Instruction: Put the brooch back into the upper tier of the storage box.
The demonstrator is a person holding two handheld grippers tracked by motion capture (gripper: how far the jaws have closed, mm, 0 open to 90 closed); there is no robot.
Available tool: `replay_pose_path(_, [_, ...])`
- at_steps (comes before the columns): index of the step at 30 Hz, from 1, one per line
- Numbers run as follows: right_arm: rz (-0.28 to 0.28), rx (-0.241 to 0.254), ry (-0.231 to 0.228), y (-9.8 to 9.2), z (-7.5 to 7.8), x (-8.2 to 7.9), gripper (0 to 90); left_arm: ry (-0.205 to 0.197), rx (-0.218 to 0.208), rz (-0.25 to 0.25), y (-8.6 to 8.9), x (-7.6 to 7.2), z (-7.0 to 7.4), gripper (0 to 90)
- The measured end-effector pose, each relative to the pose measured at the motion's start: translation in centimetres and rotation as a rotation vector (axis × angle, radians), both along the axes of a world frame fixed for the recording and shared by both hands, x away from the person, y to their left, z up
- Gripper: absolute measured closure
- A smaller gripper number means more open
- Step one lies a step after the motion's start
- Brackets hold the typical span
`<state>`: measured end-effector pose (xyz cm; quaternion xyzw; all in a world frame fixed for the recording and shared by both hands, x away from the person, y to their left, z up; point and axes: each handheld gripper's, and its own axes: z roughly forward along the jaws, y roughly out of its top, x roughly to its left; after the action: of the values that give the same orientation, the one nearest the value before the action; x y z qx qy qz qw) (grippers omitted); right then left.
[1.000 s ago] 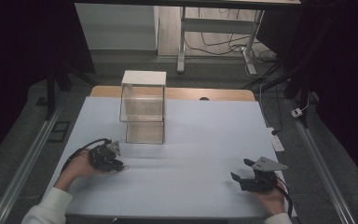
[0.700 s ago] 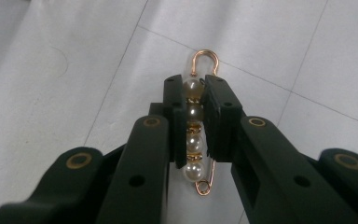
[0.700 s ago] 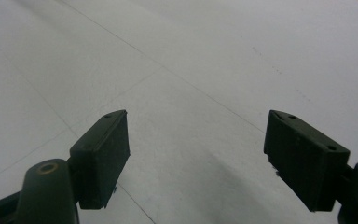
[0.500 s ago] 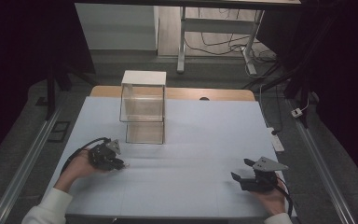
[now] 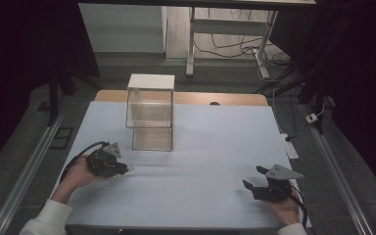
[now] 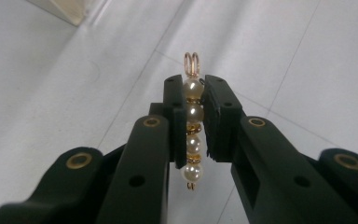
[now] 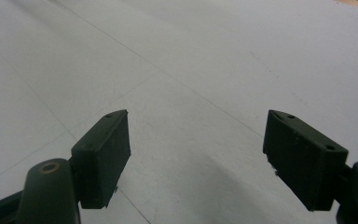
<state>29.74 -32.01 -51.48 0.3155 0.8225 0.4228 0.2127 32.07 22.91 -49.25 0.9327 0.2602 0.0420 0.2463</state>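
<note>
While the pearl pendant sits pinched between the jaws of my left gripper, its long axis runs along the jaws, with the gold wire loop poking past the tips and the last pearl hanging behind the pads. I judge the clear two-tier display box the likely goal; it stands ahead and slightly right of that gripper, nearer it than my right gripper, which rests with jaws apart, holding nothing, over the white table.

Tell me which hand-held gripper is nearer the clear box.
Left. The left hand-held gripper sits just in front of the clear box; the right hand-held gripper is farther off, toward the table's near right corner.
</note>
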Motion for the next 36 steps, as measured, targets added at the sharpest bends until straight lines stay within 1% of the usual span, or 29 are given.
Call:
replay_pose_path(1, [0.0,-0.001,0.0,0.0,0.0,0.0,22.5,-0.01,-0.011,0.005,0.1,-0.1,0.3,79.1])
replay_pose_path(2, [0.0,-0.001,-0.001,0.0,0.0,0.0,22.5,-0.01,-0.011,0.005,0.1,-0.1,0.3,79.2])
replay_pose_path(3, [0.0,-0.001,-0.001,0.0,0.0,0.0,22.5,-0.015,-0.02,0.013,0.2,-0.2,0.5,79.2])
replay_pose_path(5, [-0.002,-0.001,-0.003,0.0,0.0,0.0,22.6,-0.026,-0.042,0.021,0.4,-0.3,0.8,79.2])
replay_pose_path(6, [-0.003,-0.003,-0.003,0.0,0.1,-0.1,22.5,-0.037,-0.069,0.032,0.6,-0.4,1.2,79.2])
replay_pose_path(7, [-0.003,-0.002,-0.003,0.0,0.1,-0.1,22.6,-0.037,-0.069,0.032,0.6,-0.4,1.2,79.2])
replay_pose_path(8, [-0.004,-0.003,-0.004,0.0,0.1,-0.1,22.6,-0.046,-0.087,0.045,0.9,-0.4,1.5,79.2])
replay_pose_path(9, [-0.005,-0.004,-0.004,0.0,0.1,-0.1,22.6,-0.046,-0.087,0.045,0.9,-0.4,1.5,79.2])
replay_pose_path(11, [-0.006,-0.002,-0.004,0.0,0.1,0.0,22.6,-0.057,-0.113,0.066,1.2,-0.5,1.8,79.2])
replay_pose_path(12, [-0.007,-0.002,-0.004,0.0,0.0,0.0,22.6,-0.057,-0.113,0.066,1.2,-0.5,1.8,79.2])
replay_pose_path(15, [-0.007,-0.004,-0.005,0.0,0.0,0.0,22.6,-0.072,-0.136,0.086,1.6,-0.6,2.2,79.2])
replay_pose_path(16, [-0.006,-0.004,-0.005,0.0,0.0,0.0,22.6,-0.072,-0.136,0.086,1.6,-0.6,2.2,79.2])
replay_pose_path(17, [-0.006,-0.006,-0.005,0.0,0.0,-0.1,22.6,-0.077,-0.142,0.087,1.6,-0.7,2.3,79.2])
replay_pose_path(18, [-0.006,-0.005,-0.005,0.0,0.0,-0.1,22.6,-0.091,-0.148,0.096,1.7,-0.8,2.6,79.2])
replay_pose_path(19, [-0.006,-0.005,-0.005,0.0,0.0,-0.1,22.6,-0.091,-0.148,0.096,1.7,-0.8,2.6,79.2])
replay_pose_path(20, [-0.007,-0.004,-0.004,0.0,0.0,0.0,22.6,-0.106,-0.165,0.11,1.8,-1.0,3.0,79.2])
replay_pose_path(21, [-0.007,-0.004,-0.004,0.0,0.0,0.0,22.6,-0.112,-0.176,0.114,1.9,-1.0,3.2,79.1])
replay_pose_path(26, [-0.006,-0.004,-0.005,-0.1,0.0,0.0,22.6,-0.145,-0.219,0.143,2.4,-1.4,4.1,79.2])
replay_pose_path(31, [-0.008,-0.007,-0.005,-0.1,0.0,0.0,22.6,-0.167,-0.255,0.158,2.7,-1.7,4.9,79.2])
replay_pose_path(32, [-0.008,-0.005,-0.005,-0.1,0.0,0.0,22.6,-0.167,-0.255,0.158,2.7,-1.7,4.9,79.1])
replay_pose_path(34, [-0.009,-0.005,-0.006,-0.1,0.0,-0.1,22.6,-0.178,-0.271,0.167,2.8,-1.9,5.2,79.1])
replay_pose_path(36, [-0.011,-0.005,-0.009,-0.1,0.0,0.0,22.6,-0.193,-0.277,0.174,2.8,-2.0,5.5,79.1])
